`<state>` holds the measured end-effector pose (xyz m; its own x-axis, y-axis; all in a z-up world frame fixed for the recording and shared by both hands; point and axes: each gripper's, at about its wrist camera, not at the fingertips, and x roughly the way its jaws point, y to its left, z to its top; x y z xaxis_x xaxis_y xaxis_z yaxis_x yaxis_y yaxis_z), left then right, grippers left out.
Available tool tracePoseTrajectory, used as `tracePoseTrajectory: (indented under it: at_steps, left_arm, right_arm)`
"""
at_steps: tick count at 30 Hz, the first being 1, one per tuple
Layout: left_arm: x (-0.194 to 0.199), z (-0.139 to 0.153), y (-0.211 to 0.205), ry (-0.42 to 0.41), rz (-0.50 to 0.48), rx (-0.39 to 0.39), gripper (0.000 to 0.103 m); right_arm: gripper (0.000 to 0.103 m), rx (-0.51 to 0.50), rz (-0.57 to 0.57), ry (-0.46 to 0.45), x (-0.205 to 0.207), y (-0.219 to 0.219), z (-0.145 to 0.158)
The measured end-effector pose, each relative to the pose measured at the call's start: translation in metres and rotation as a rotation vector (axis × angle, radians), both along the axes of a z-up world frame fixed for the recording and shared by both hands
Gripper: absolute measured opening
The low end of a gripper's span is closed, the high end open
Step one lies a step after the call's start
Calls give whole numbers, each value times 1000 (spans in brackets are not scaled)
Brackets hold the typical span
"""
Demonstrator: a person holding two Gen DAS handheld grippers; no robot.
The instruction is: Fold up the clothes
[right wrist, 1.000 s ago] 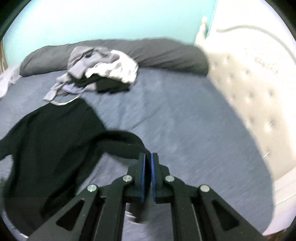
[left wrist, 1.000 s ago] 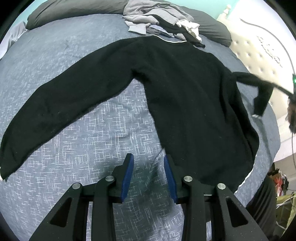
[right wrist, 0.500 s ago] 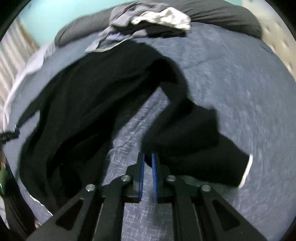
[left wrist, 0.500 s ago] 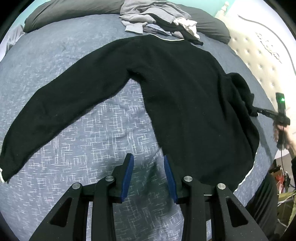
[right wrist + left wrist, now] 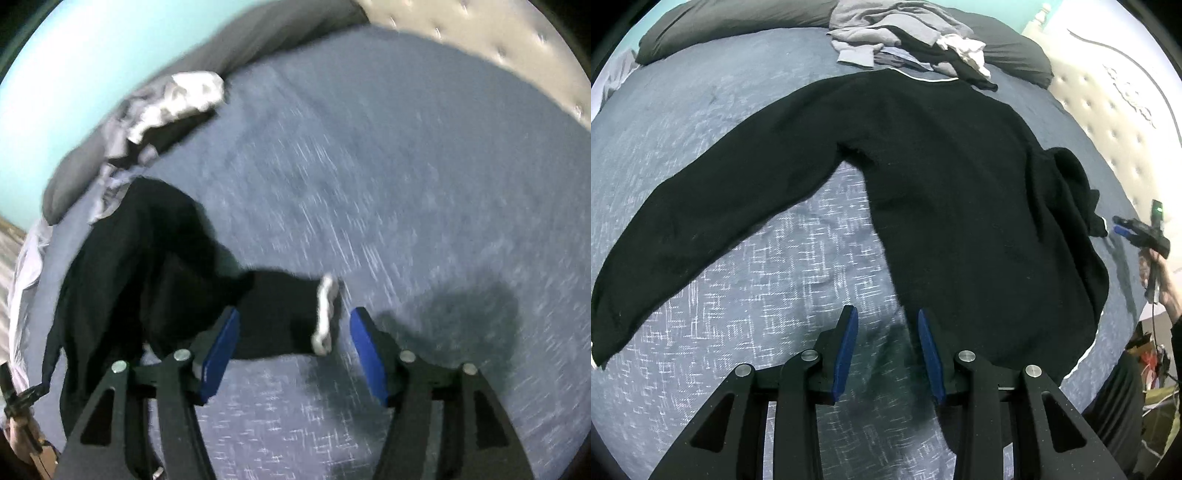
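Left wrist view, near edge first: my left gripper (image 5: pixel 887 345) hangs part-open over the blue patterned bedspread (image 5: pixel 746 325), nothing between the pads, right at the hem corner of the black sweater (image 5: pixel 945 192). Sweater lies face down mid-frame, body flat, one sleeve (image 5: pixel 713 221) stretched to lower left of frame, other sleeve bunched at the right edge. Right wrist view: my right gripper (image 5: pixel 293 343) has just been opening, jaws now released; the white-trimmed cuff (image 5: pixel 325 314) of the bunched sleeve (image 5: pixel 273 317) lies between the pads, not pinched, so dropped.

Step as I judge it: laying the sleeve out before folding. To do it well, regrip the cuff, pull the sleeve straight so no lump stays at the shoulder, then fold it across the body; left gripper should pin the hem so the body doesn't drag.

Far, top of frame: pile of unfolded grey and white clothes (image 5: pixel 905 37) against a dark long pillow (image 5: pixel 731 26). No containers visible.
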<state>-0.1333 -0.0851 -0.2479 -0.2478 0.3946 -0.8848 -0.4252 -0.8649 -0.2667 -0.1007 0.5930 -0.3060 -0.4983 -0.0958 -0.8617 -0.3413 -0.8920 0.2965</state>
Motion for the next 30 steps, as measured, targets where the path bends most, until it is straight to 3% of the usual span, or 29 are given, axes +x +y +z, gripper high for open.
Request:
tracePoseTrajectory:
  at_steps: [4,5,6,7,9,13,20,30]
  left_arm:
    - [-3,2,5,4,2,-6,37]
    - [-4,2,6,5,3,-8,37]
    - [-5,2,7,6,4,-9,37]
    - [-5,2,8,5,5,-11,37]
    - [-7,1,9,1,6,-15,37]
    - [-12,3,10,2,12,-20,37]
    - [-19,4,10,0,28,-28,37]
    - [-23,0,17,-10,30,-61,37]
  right_arm:
    - [59,-38,-3,-23,-7,-4,-19]
    - [53,-20,10,-34,-11,-7,-20]
    - [34,5,24,-41,-13,-10,-21]
    - [23,14,28,-36,-13,-10,-20]
    - [6,17,23,-15,-13,-7,-17]
    - [5,43,-15,53,-5,11,2]
    - [5,129,-201,204,23,95,76]
    - [4,197,-236,318,16,146,140]
